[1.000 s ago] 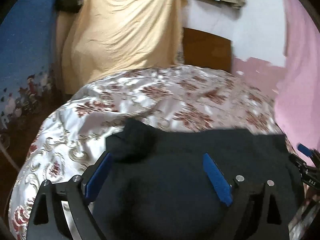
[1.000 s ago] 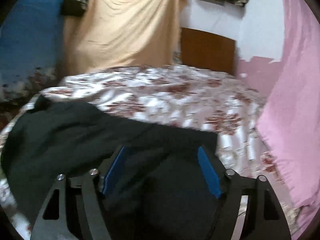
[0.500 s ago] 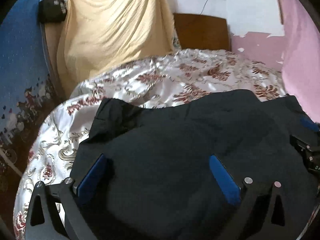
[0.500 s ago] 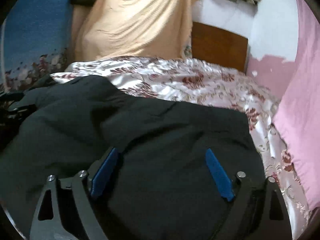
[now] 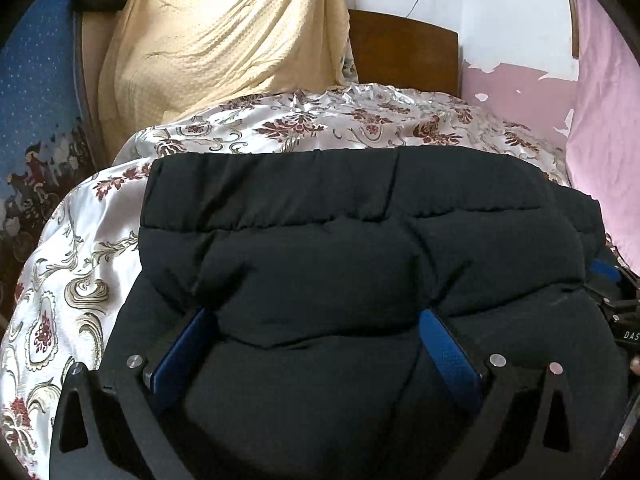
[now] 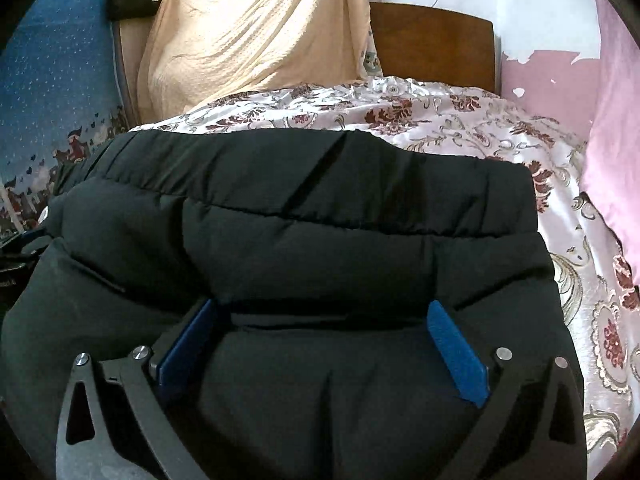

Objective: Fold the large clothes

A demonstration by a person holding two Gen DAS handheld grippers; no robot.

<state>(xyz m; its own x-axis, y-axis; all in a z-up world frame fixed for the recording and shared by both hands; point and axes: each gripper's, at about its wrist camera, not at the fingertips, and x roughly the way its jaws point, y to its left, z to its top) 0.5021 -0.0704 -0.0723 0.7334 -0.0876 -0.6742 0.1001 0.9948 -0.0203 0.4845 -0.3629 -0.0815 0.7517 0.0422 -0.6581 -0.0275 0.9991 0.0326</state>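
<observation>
A large black padded jacket (image 5: pixel 360 240) lies on the bed, its folded top layer ending in a straight far edge. It also fills the right wrist view (image 6: pixel 320 232). My left gripper (image 5: pixel 316 312) is open, its blue pads wide apart over the jacket's near part, with fabric bulging between them. My right gripper (image 6: pixel 324 308) is open in the same way, a little further right. The right gripper's blue tip (image 5: pixel 604 270) shows at the left wrist view's right edge. The near part of the jacket is hidden below the grippers.
The bed has a shiny floral cover (image 5: pixel 320 120) and a brown headboard (image 5: pixel 404 56). A yellow cloth (image 5: pixel 224 40) hangs at the back left beside a blue patterned curtain (image 5: pixel 36 92). A pink cloth (image 6: pixel 616 140) hangs on the right.
The jacket's near layer has been carried away from me and laid flat over the rest. Both grippers moved forward and lower, jaws wide throughout.
</observation>
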